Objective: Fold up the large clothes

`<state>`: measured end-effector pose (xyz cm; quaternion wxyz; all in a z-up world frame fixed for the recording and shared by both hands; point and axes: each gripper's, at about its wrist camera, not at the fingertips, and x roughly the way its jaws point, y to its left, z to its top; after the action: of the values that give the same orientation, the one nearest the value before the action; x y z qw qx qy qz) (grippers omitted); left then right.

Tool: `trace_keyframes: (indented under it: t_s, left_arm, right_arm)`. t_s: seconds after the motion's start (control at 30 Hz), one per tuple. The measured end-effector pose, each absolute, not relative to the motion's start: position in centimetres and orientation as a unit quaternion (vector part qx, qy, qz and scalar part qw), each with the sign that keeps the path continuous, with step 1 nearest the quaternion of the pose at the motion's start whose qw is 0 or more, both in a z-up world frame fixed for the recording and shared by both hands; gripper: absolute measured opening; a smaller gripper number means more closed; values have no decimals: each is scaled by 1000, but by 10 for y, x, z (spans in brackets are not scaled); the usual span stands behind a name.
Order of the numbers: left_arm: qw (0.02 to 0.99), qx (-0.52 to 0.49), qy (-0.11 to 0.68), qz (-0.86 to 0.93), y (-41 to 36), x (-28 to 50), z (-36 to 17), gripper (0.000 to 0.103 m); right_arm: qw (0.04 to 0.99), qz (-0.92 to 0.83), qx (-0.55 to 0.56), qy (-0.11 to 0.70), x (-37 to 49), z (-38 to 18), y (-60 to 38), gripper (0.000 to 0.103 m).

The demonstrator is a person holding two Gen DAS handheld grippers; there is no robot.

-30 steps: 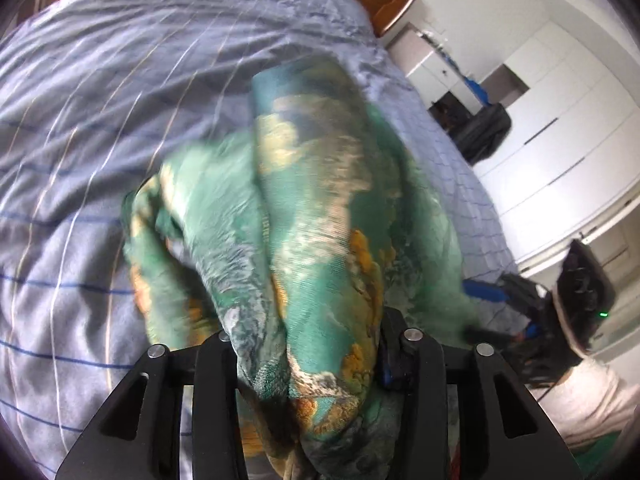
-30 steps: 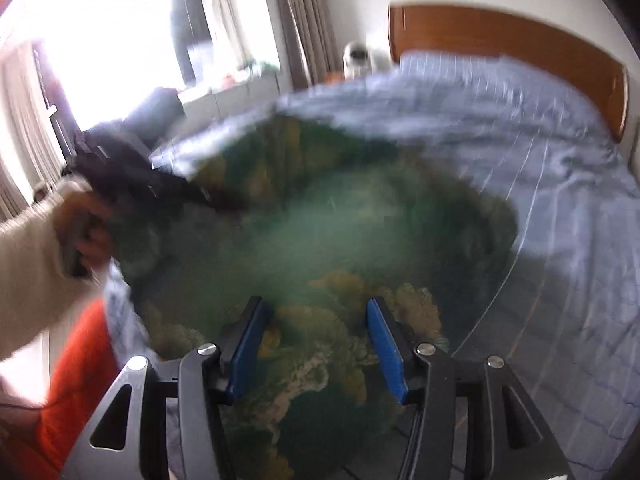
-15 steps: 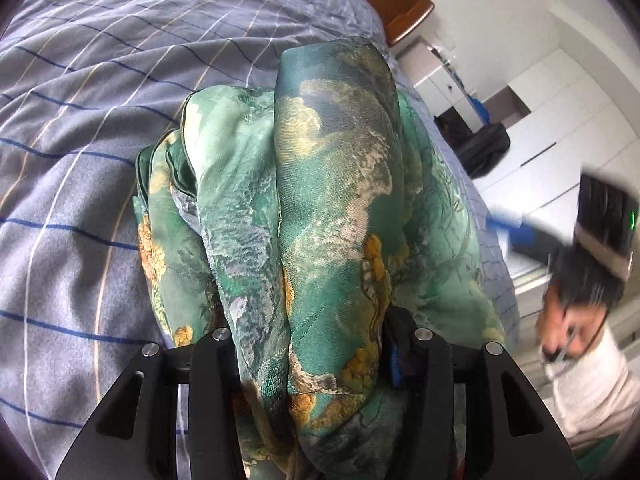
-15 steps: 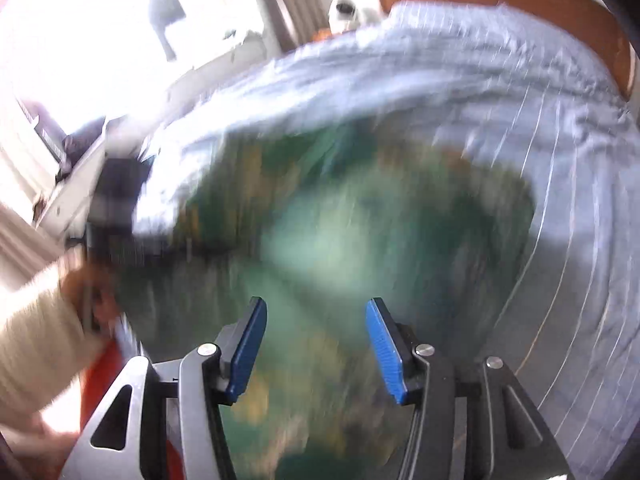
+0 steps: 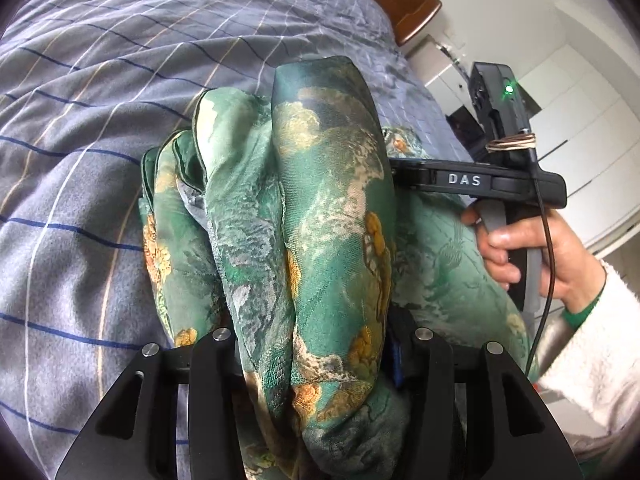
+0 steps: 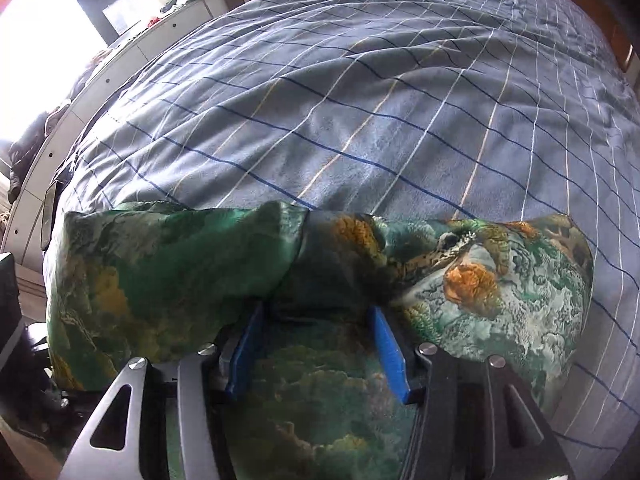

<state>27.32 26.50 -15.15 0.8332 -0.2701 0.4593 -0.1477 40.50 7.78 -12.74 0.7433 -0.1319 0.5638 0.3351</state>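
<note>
Left gripper [image 5: 320,344] clamps bunched garment [image 5: 320,200]; right gripper [image 6: 316,344] — swinging a moment ago — now sits steady, parted around cloth on the bed [image 6: 360,100] — ready to lay flat.

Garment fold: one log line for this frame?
left gripper: shut on garment | right gripper: open, over garment | garment bunched on bed

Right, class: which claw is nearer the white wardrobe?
Right. The right claw meets the green garment on the side toward the wardrobe; the left claw clamps it farther away.
</note>
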Motion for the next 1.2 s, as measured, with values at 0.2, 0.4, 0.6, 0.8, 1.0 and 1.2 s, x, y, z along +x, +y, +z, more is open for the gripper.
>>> trace_keyframes:
  t_s: [0.2,0.4,0.6,0.8,1.0,1.2]
  left_arm:
    - [836,-268,454,-150,266,269,-151,51]
    - [835,-271,453,-152,267,268,-152,51]
    - [835,-275,451,-154,268,267,-151,52]
    - [836,-273,450,-155,268,268,-151,53]
    - [841,-274,438,-160,261,266,-155,56]
    - [838,-287,436,-158,266,264,-147,62]
  right_arm:
    - [783,345,-126,503,374,-76,50,54]
    - [812,370,-132,432,276,-28,-22,54]
    - [824,342,-116,437,219,-35,-71,54]
    - [807,330,-94,481,221,-70,-70,54]
    - [782,321,-115,522,226,-113,-70,55]
    - [786,319,-113,518,226,-91,-70,56]
